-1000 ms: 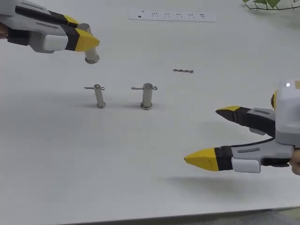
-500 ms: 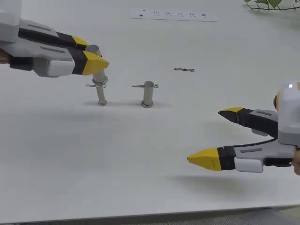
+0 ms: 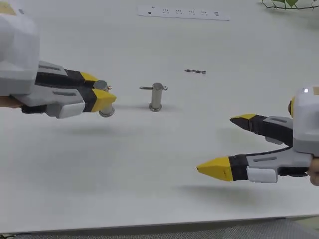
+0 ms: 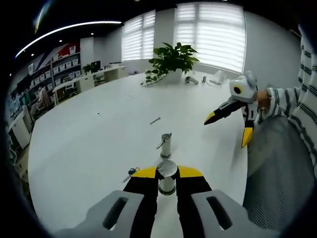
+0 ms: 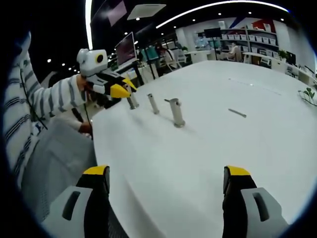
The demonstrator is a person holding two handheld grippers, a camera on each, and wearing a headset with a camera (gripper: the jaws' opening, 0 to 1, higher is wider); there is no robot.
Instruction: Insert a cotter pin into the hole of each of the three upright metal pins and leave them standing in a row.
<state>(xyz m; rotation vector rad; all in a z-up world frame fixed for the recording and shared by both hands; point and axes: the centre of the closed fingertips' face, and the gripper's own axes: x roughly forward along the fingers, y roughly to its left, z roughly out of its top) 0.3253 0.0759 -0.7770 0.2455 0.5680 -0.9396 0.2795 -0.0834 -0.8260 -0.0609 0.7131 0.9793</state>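
My left gripper (image 3: 103, 89) is shut on a bare metal pin (image 3: 105, 110), held upright with its base close to the white table (image 3: 149, 164). In the left gripper view that held pin (image 4: 167, 177) stands between the yellow fingertips (image 4: 144, 172). A second pin (image 5: 154, 104) stands just behind it, mostly hidden in the head view. Further right, a third pin (image 3: 156, 97) stands upright with a cotter pin through its head. One loose cotter pin (image 3: 195, 71) lies beyond it. My right gripper (image 3: 215, 144) hovers open and holds nothing at the near right.
A white power strip (image 3: 184, 13) lies at the table's far edge, with plant leaves (image 3: 289, 4) at the far right corner. The table's near edge (image 3: 159, 224) runs just below my right gripper. A person's striped sleeve (image 4: 302, 94) shows at the right.
My left gripper has carried the bare pin from the far left toward me, so it now stands in front of the left-hand pin. The right gripper has stayed put.
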